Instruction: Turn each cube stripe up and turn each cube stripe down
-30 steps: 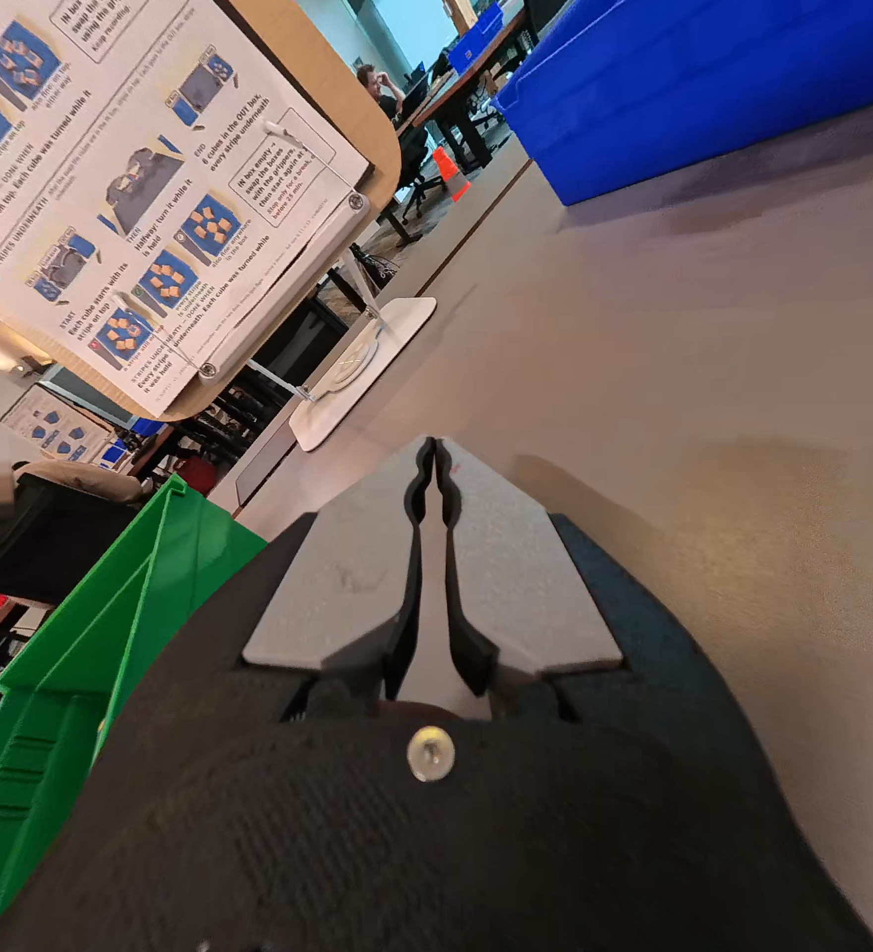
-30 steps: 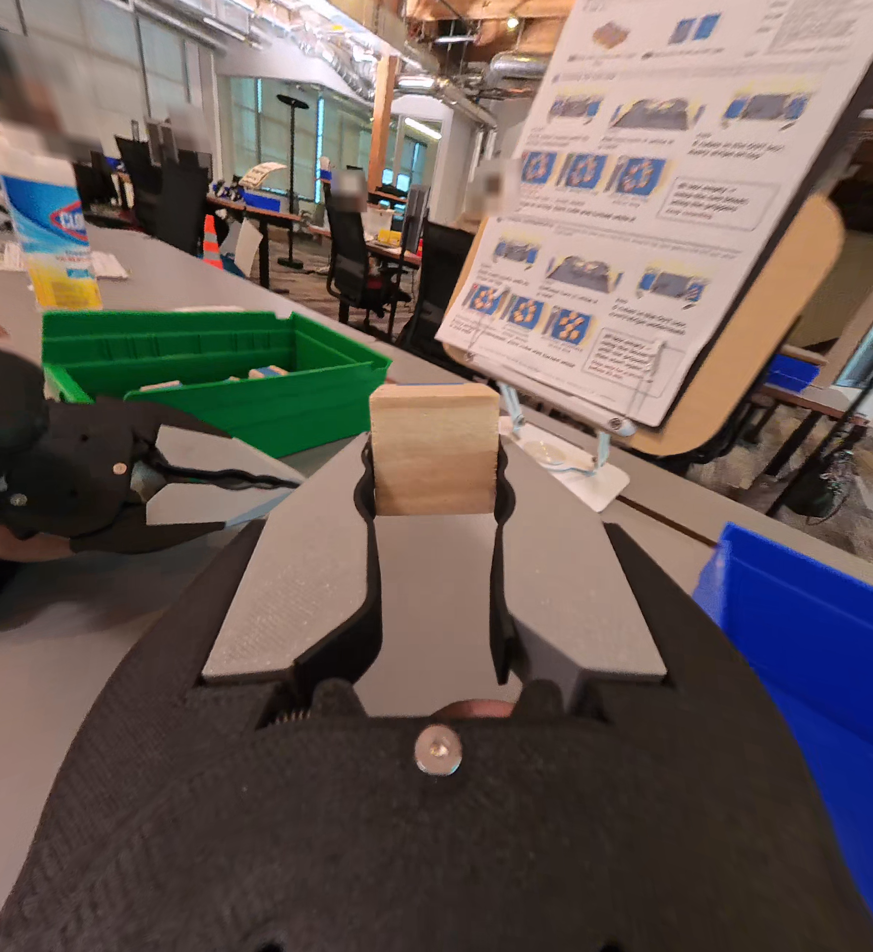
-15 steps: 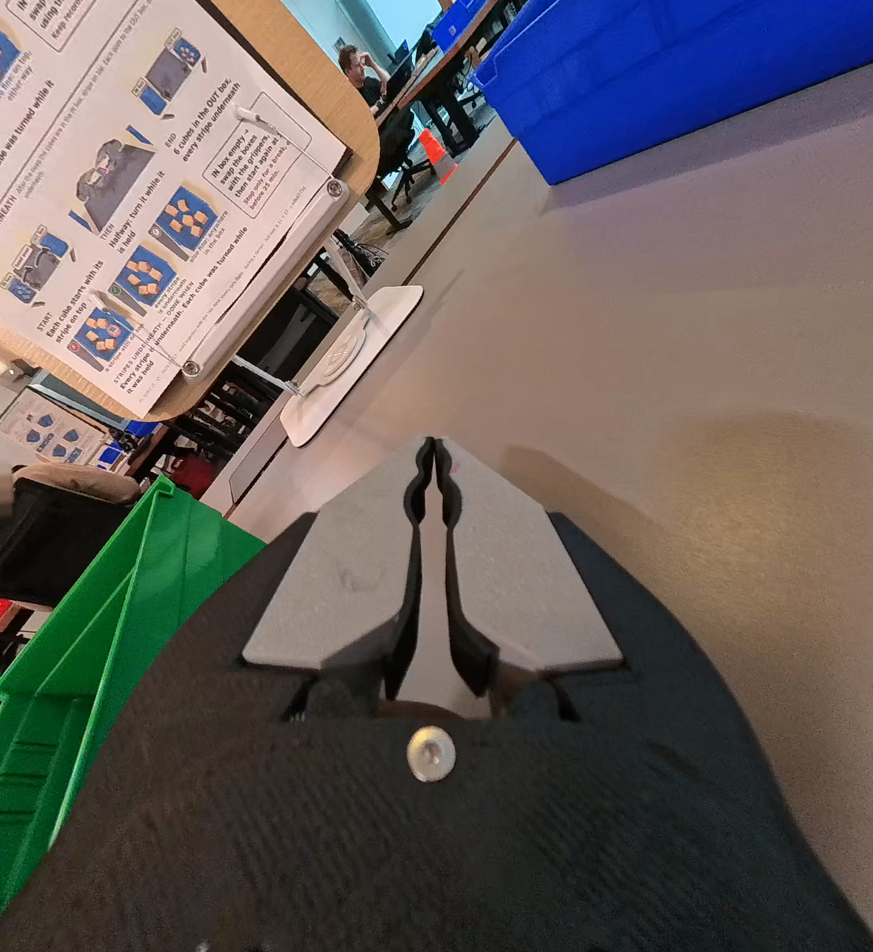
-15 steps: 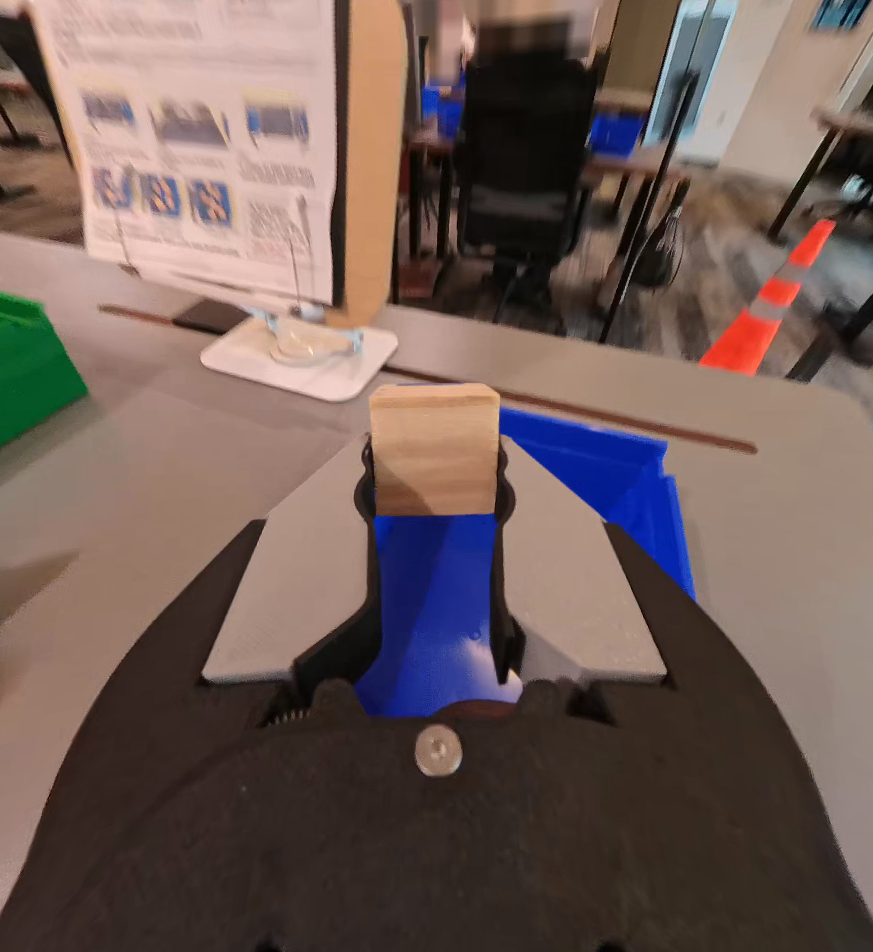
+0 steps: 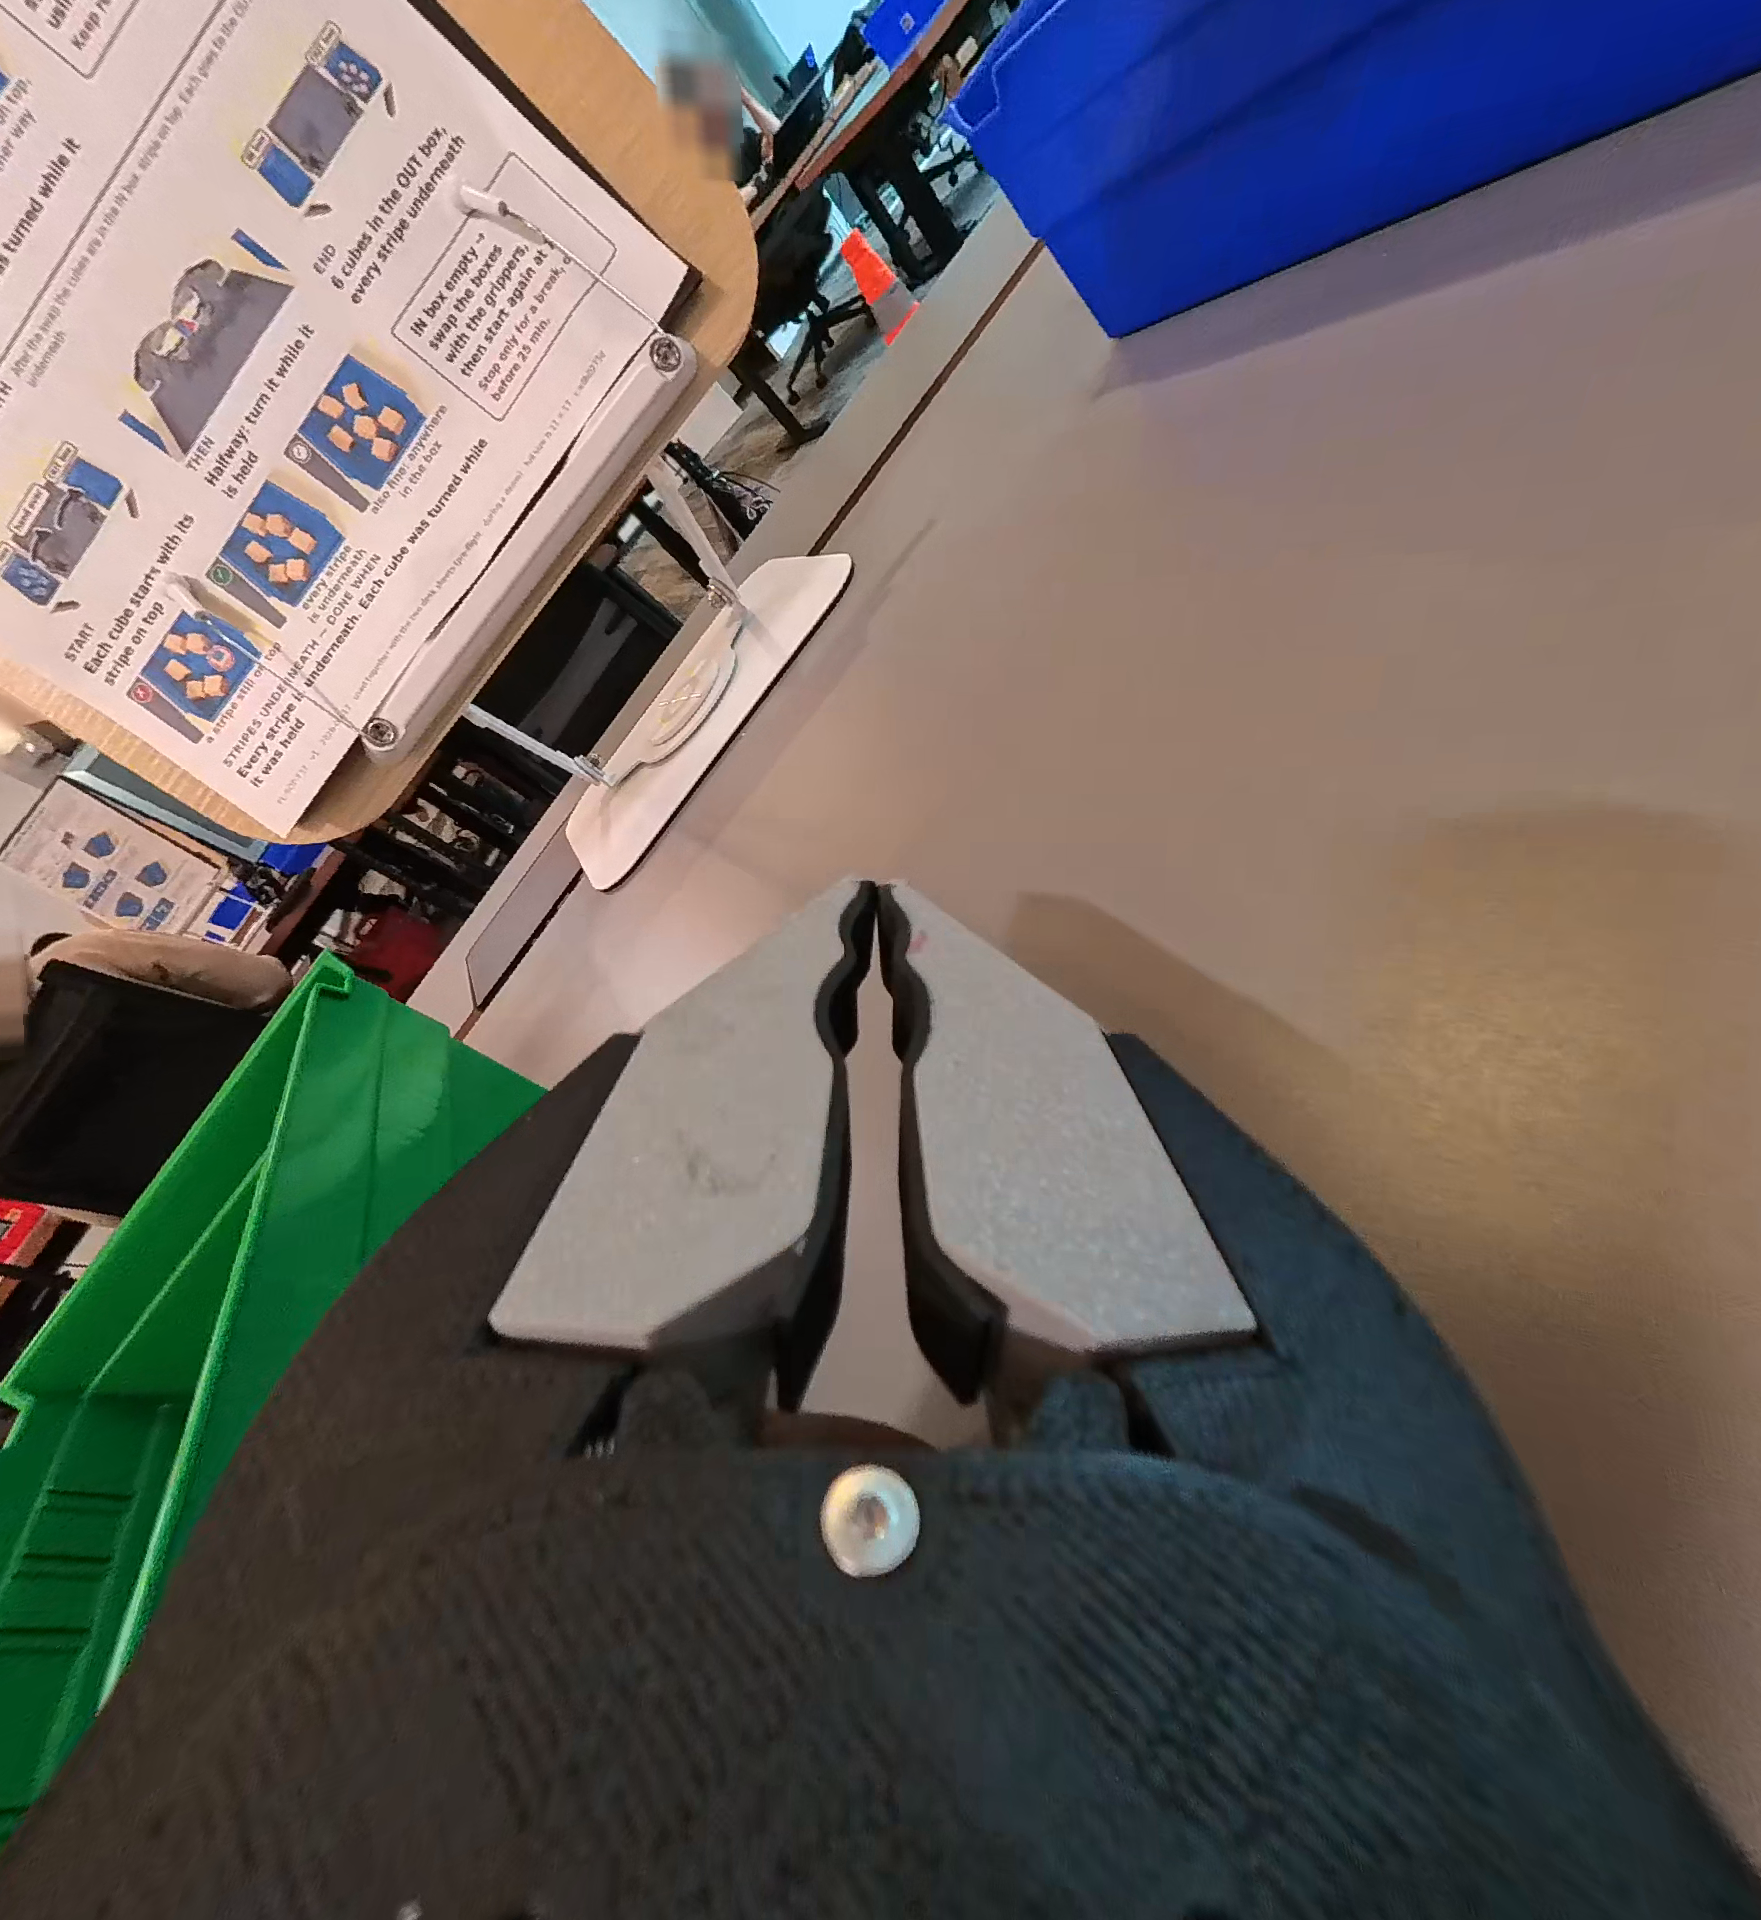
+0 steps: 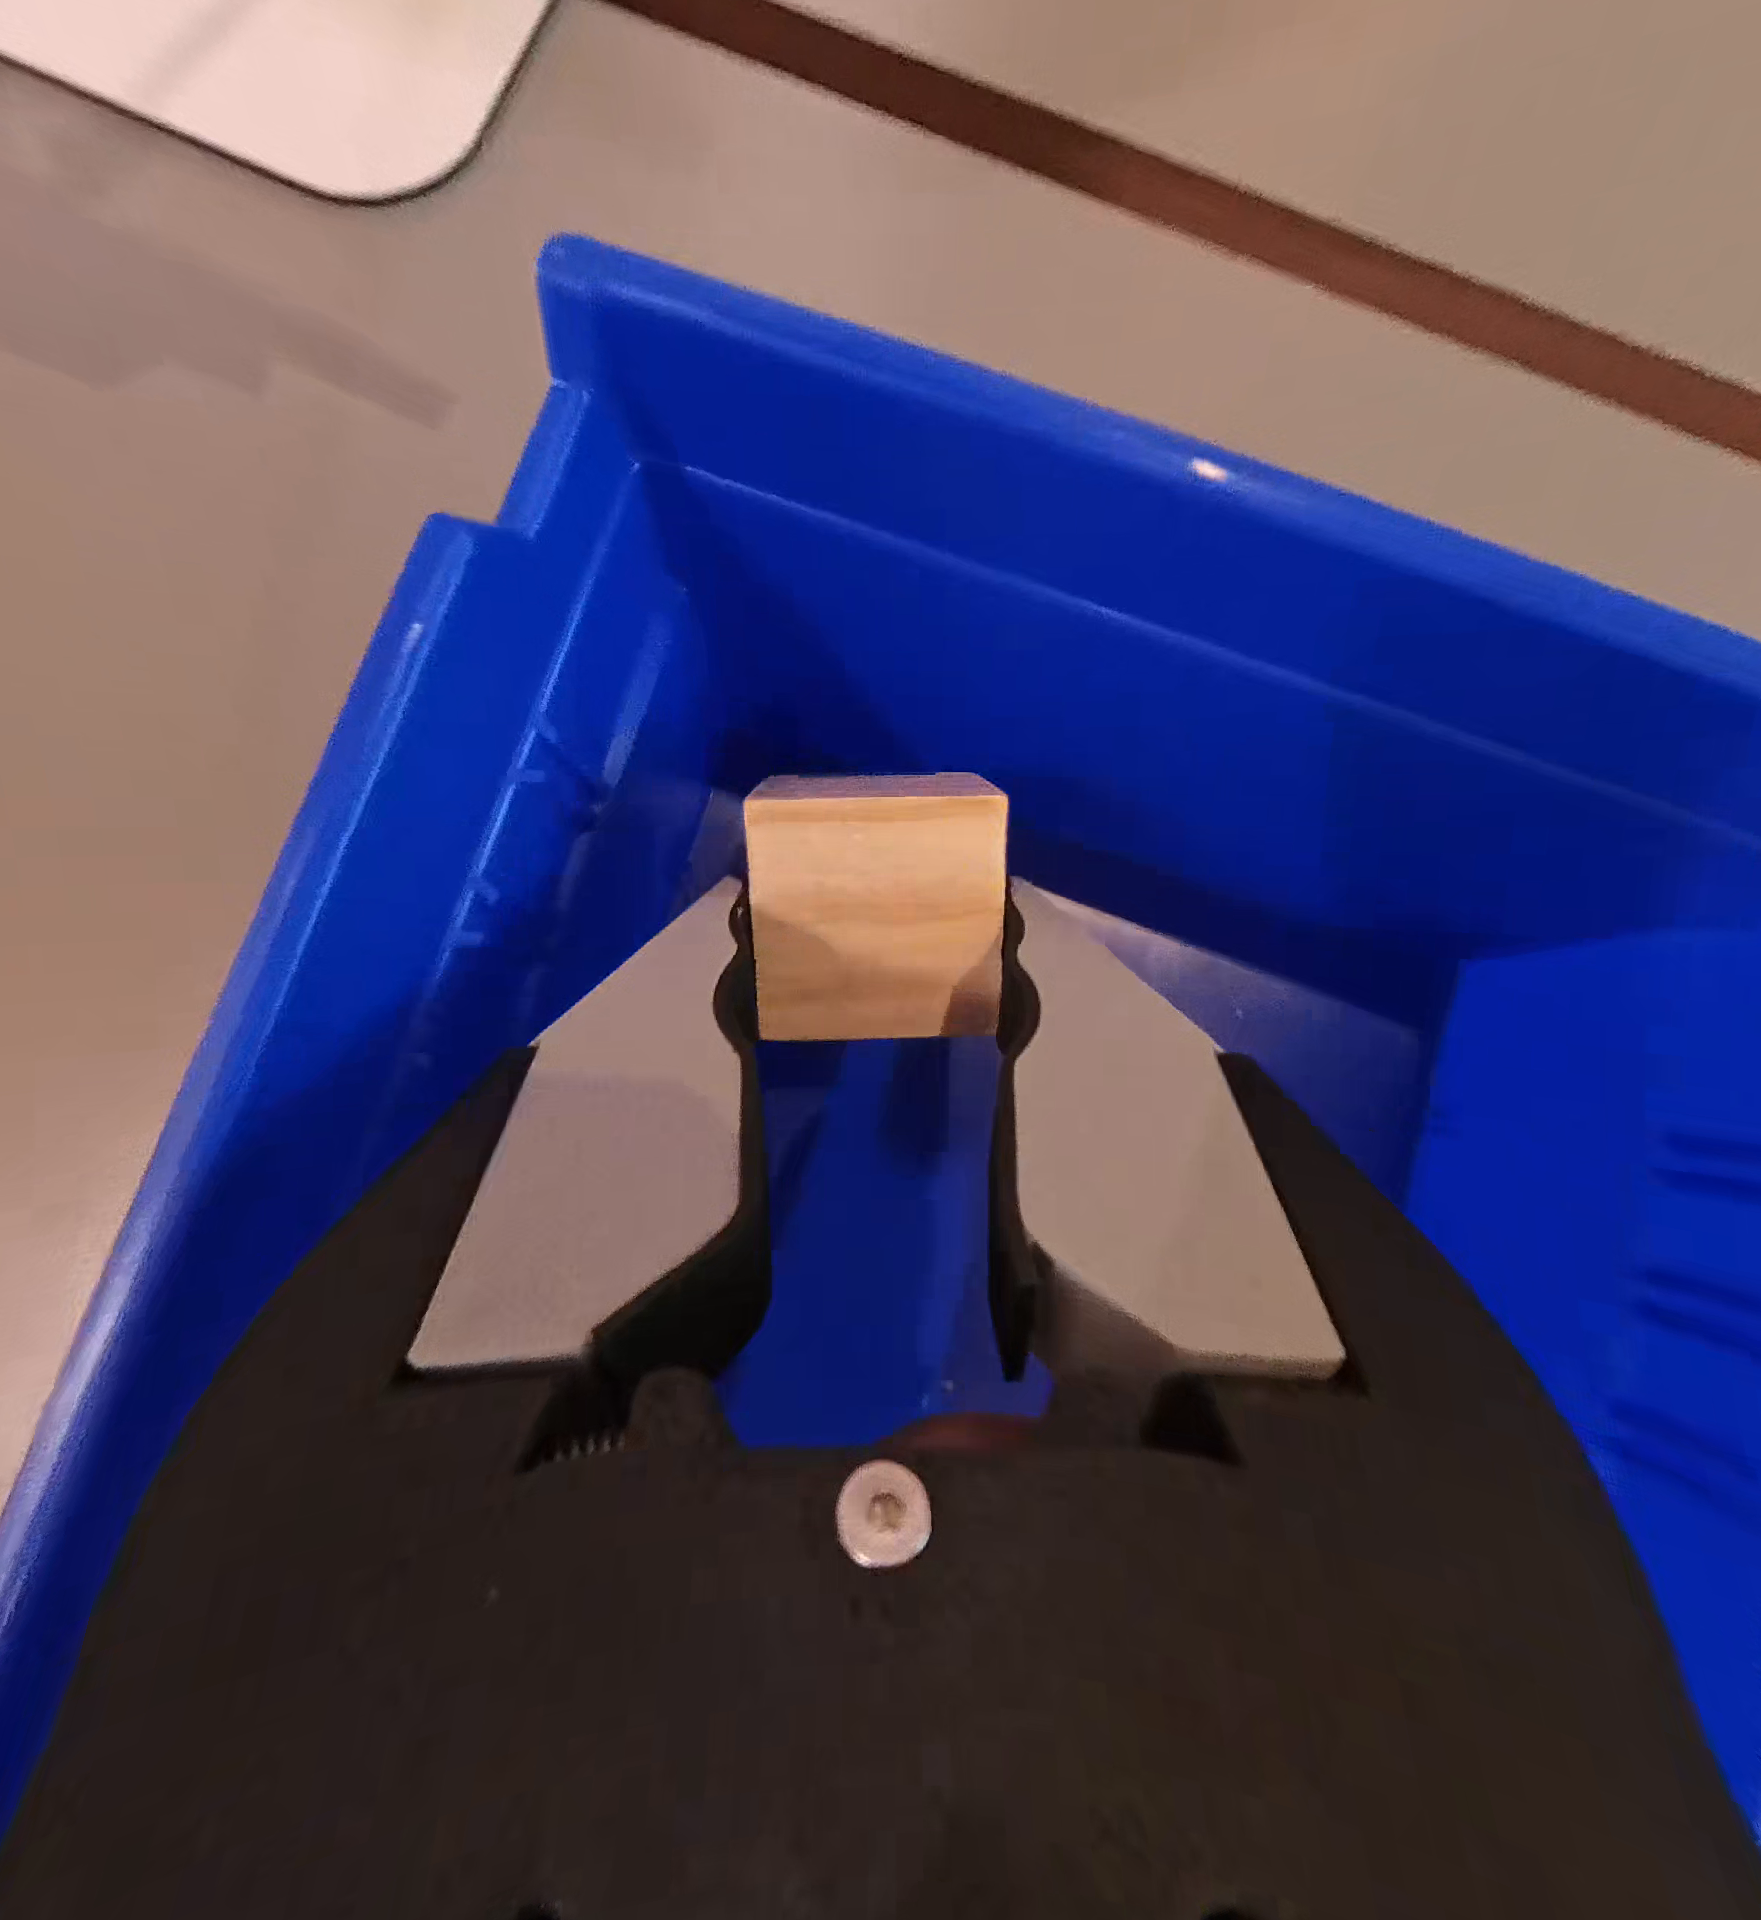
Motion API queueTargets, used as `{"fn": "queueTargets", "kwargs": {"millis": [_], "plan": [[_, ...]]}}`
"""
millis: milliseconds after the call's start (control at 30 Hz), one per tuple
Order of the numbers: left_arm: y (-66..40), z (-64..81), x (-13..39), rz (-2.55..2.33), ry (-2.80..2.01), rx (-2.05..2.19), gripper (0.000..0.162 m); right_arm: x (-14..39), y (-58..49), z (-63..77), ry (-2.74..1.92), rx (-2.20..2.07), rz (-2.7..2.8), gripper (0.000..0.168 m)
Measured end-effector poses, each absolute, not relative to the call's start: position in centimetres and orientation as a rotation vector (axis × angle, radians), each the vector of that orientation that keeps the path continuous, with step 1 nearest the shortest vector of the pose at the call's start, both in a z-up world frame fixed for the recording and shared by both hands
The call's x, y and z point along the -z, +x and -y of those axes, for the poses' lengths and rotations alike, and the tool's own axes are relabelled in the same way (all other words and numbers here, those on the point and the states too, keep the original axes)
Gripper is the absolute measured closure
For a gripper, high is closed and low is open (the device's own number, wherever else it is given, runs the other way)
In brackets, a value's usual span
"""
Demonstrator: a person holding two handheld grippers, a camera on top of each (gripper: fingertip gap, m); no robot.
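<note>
Grey tabletop (image 5: 1375, 727) fills most of my left wrist view and shows again around the blue bin (image 6: 1219, 623) in my right wrist view. I take that blue bin as my landmark.

Blue bin: open-topped plastic, one inner corner facing my right camera. In the left view its outer wall (image 5: 1375, 156) sits far ahead on the tabletop, well apart from my left gripper.

Green bin (image 5: 180, 1299): on the far side of my left gripper from the blue bin, its rim just beside the gripper body.

Instruction sheet (image 5: 232, 364): printed page with small pictures, clipped to a tan board on a stand. The stand's white base plate (image 5: 710, 717) rests on the tabletop between the green bin and the blue bin. A white rounded corner, probably the same plate (image 6: 232, 83), lies beyond the blue bin's corner in the right view.

Right gripper (image 6: 876, 935): over the blue bin's interior, pointing into the corner. Jaws pinching the wooden cube (image 6: 876, 925) by two opposite sides. The face toward me is plain wood; stripe not visible, so I cannot tell its orientation.

Left gripper (image 5: 876, 914): low over bare tabletop, well apart from the blue bin. Jaws pressed together at the tips, holding nothing.
</note>
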State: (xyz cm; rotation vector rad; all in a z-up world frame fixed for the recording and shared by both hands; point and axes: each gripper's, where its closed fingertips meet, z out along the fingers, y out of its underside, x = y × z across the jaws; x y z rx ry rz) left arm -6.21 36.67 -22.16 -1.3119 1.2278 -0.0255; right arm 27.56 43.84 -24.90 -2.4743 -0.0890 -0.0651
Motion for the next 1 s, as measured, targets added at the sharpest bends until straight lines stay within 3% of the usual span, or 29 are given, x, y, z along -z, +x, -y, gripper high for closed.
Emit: {"fn": "queueTargets", "kwargs": {"millis": [100, 233, 433, 600, 733, 900, 933, 1000], "plan": [[-6.2, -36.6, 22.3, -1.237, -1.310, 0.022, 0.162, 26.5, 27.5, -44.0, -2.568, 0.086, 0.092, 0.123], [-6.5, -36.8, 22.2, -1.220, -1.332, 0.038, 0.160, 24.3, 27.1, -44.2, -2.506, 0.094, 0.115, 0.113], [-6.9, -37.2, 22.1, -1.190, -1.378, 0.068, 0.156, 15.1, 25.5, -42.1, -2.216, 0.098, 0.096, 0.115], [-7.1, -37.7, 22.4, -1.179, -1.419, 0.069, 0.151, 8.6, 16.4, -38.4, -1.945, -0.111, 0.237, 0.119], [-7.2, -38.1, 22.7, -1.176, -1.447, 0.035, 0.147, 12.6, 6.1, -36.1, -1.937, -0.467, 0.432, 0.113], [-6.8, -37.6, 23.7, -1.251, -1.450, 0.025, 0.139, 21.1, 2.5, -37.7, -1.909, -0.429, 0.448, 0.119], [-6.8, -37.6, 23.9, -1.260, -1.460, 0.029, 0.138, 22.2, 1.7, -37.5, -1.974, -0.461, 0.480, 0.113], [-6.9, -37.5, 24.0, -1.254, -1.497, 0.058, 0.138, 22.5, 1.4, -37.5, -1.962, -0.420, 0.524, 0.118]]}}
